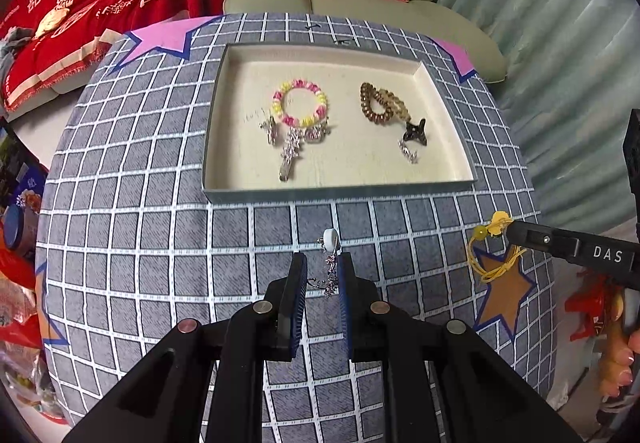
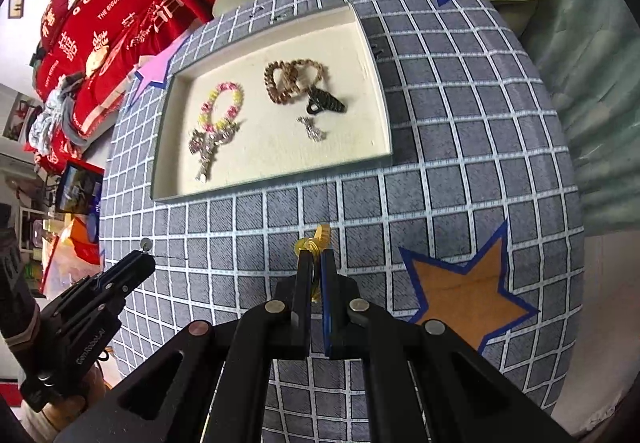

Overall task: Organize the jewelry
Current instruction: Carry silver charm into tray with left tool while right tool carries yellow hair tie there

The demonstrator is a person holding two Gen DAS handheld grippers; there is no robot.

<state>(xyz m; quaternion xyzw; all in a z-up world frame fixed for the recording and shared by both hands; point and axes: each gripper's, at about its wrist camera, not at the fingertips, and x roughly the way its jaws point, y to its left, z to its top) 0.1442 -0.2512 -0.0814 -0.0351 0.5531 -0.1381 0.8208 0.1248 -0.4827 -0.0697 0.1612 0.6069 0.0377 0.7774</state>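
A: Progress looks well along to us. The tray (image 1: 224,123) on the table (image 1: 160,243) already holds a pink-and-yellow bead bracelet (image 1: 300,102), two brown coil hair ties (image 1: 382,103), a black hair claw (image 1: 416,130) and several silver pieces.

B: How many silver ones do we count?

A: Around the bracelet we make out three, a long hair clip (image 1: 291,157) among them, though they overlap and we cannot be sure. One more small silver piece (image 1: 409,152) lies below the claw.

B: And what is left?

A: Two items, as we judge it, both held above the table in front of the tray. Our left tool (image 1: 323,275) is narrowed on a dangling silver earring (image 1: 330,263) with a white round top. Our right tool (image 2: 316,263) is clamped tight on a yellow cord charm (image 2: 316,241).

B: So both go in the tray next?

A: Likely, and then nothing loose shows on the table.
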